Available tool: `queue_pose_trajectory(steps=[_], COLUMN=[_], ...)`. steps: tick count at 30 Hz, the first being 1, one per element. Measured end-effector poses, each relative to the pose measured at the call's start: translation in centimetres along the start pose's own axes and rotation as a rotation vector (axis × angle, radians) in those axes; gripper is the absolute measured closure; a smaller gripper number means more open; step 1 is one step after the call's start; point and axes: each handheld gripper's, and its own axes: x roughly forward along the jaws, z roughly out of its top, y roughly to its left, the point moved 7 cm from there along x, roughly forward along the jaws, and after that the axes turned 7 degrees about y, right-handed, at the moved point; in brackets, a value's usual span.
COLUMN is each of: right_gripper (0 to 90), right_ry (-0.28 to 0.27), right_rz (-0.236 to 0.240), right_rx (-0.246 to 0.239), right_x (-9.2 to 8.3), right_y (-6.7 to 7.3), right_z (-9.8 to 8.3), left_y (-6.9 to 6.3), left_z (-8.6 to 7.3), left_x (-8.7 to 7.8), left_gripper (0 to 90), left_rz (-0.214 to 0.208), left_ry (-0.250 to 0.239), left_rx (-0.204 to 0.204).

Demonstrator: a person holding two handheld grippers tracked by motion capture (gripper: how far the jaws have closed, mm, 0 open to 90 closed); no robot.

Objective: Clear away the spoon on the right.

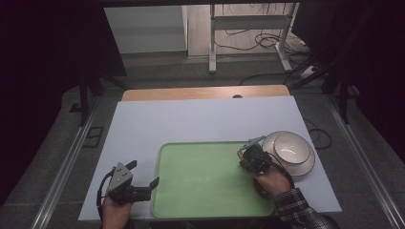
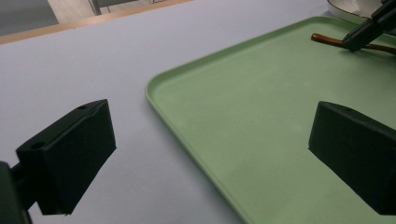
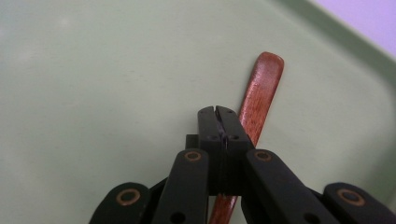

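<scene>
A pale green tray (image 1: pixel 205 191) lies at the table's near edge. On its right part lies a reddish-brown wooden handle (image 3: pixel 261 79), also visible far off in the left gripper view (image 2: pixel 327 39). My right gripper (image 3: pixel 217 111) is shut, jaws pressed together just above the tray; the handle runs beside and under the jaws, not visibly between them. From above, that gripper (image 1: pixel 240 155) sits over the tray's right edge. My left gripper (image 2: pixel 212 154) is open with nothing between its pads, straddling the tray's left rim (image 2: pixel 187 140); from above it (image 1: pixel 143 172) rests at the tray's near-left corner.
A white bowl (image 1: pixel 291 147) stands on a white plate (image 1: pixel 308 164) right of the tray, close to my right hand. The light table top (image 1: pixel 191 119) reaches back to a wooden strip (image 1: pixel 205 93). Cables and a metal stand (image 1: pixel 212 43) are on the floor behind.
</scene>
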Motion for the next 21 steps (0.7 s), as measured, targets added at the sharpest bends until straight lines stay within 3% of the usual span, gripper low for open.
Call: queue_pose_trajectory(steps=[16,21], right_gripper=[90.0,90.0], right_ry=[0.019,0.007], right_rz=[-0.095,-0.085], right_rx=[0.084,0.084], right_x=[-0.5,-0.6], right_y=[-2.7,-2.6], right_z=[-1.2,-1.1], left_y=[0.0,0.0], left_z=[0.0,0.0], left_x=[0.0,0.0], left_gripper=[0.3,0.3], left_rz=[0.001,0.001], left_ry=[0.0,0.0], left_rx=[0.0,0.0])
